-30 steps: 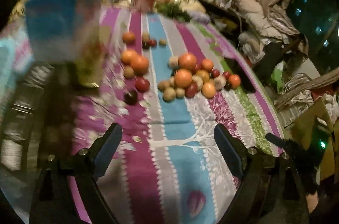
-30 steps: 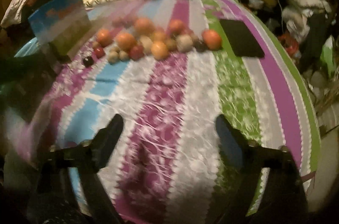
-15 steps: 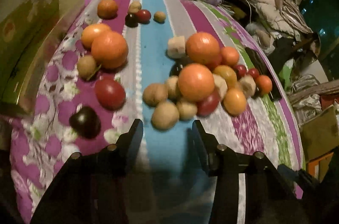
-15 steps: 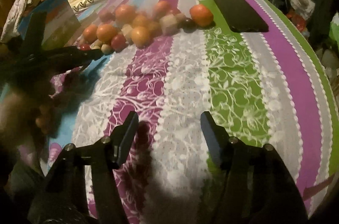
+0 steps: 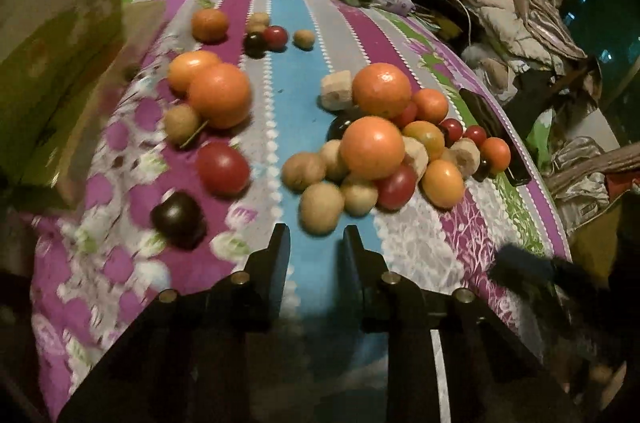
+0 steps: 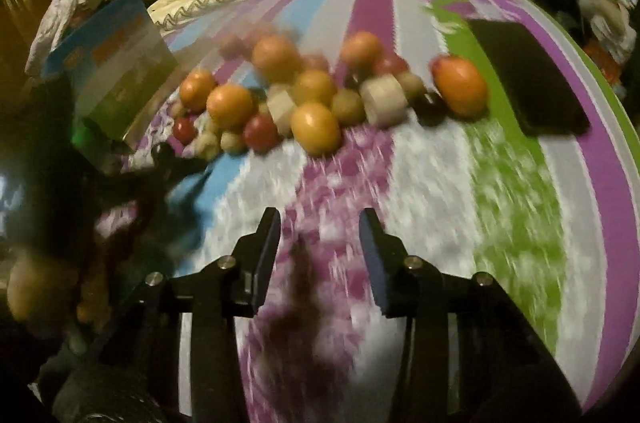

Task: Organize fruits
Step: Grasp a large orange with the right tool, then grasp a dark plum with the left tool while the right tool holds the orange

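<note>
1. Left hand-held gripper (image 5: 314,243): jaws drawn close together, nothing between them, only a narrow gap. It hangs over the striped purple, blue and grey bedspread (image 5: 292,71) on the bed.
2. Right hand-held gripper (image 6: 320,231): jaws have just been closing, now a modest gap, nothing between them; view is blurred.
3. Task's things: main heap of round orange, red and tan fruits (image 5: 372,147) sits just ahead and slightly right of the left hand-held gripper; the nearest small tan round fruit (image 5: 320,209) lies right off its fingertips.
4. Smaller group ahead-left: dark round plum-like fruit (image 5: 176,217), glossy red round fruit (image 5: 222,167).
5. Black flat phone (image 6: 528,79) lies ahead-right of the right hand-held gripper, beside the heap.
6. Likely step: pick one fruit. Jaws need reopening first; take an edge fruit, straddle it squarely, squeeze gently so the heap doesn't roll.
</note>
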A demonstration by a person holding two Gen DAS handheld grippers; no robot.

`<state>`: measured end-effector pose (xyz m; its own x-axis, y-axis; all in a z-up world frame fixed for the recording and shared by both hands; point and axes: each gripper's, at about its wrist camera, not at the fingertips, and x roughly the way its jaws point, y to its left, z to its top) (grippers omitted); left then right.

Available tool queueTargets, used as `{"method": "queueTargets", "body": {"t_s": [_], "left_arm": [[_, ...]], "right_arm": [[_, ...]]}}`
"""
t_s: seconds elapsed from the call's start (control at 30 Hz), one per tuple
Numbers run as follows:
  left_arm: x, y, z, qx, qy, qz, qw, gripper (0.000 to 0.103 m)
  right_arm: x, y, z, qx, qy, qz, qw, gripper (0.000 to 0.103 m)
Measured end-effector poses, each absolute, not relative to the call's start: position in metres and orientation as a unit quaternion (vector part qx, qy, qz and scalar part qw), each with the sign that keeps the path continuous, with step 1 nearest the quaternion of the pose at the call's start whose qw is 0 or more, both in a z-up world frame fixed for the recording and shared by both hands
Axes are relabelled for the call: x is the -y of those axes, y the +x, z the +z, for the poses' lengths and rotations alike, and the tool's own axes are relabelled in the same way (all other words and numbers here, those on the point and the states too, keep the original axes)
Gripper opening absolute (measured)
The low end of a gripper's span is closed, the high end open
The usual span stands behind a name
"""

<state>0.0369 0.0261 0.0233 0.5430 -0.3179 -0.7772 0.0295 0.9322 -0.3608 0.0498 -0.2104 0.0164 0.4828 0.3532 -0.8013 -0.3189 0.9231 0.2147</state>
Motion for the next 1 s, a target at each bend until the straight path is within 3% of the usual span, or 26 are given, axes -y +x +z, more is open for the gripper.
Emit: {"method": "queueTargets", "body": {"t_s": [0.3,0.4,0.5,0.73,0.83,0.9,1.0], "left_arm": [[-0.035,0.028,0.019,-0.468,-0.171,-0.098,0.862,0.027],[-0.034,0.032,0.019,-0.465,-0.174,-0.100,0.862,0.027],[-0.031,0.040,0.018,-0.461,-0.172,-0.098,0.865,0.027],[-0.021,0.056,0.018,-0.457,-0.170,-0.104,0.867,0.028],[-0.020,0.058,0.019,-0.452,-0.176,-0.100,0.869,0.037],[-0.019,0.059,0.020,-0.444,-0.177,-0.094,0.873,0.049],[-0.019,0.061,0.018,-0.444,-0.175,-0.096,0.874,0.051]], "right_arm": [[0.180,0.102,0.001,-0.481,-0.024,0.187,0.857,0.042],[0.176,0.104,0.000,-0.475,-0.037,0.179,0.861,0.041],[0.175,0.103,0.000,-0.469,-0.047,0.168,0.866,0.034],[0.184,0.084,0.005,-0.470,-0.014,0.171,0.866,0.034],[0.187,0.077,0.004,-0.473,0.003,0.174,0.864,0.034],[0.189,0.074,0.003,-0.472,0.009,0.174,0.864,0.034],[0.189,0.075,0.003,-0.473,0.014,0.176,0.863,0.034]]}}
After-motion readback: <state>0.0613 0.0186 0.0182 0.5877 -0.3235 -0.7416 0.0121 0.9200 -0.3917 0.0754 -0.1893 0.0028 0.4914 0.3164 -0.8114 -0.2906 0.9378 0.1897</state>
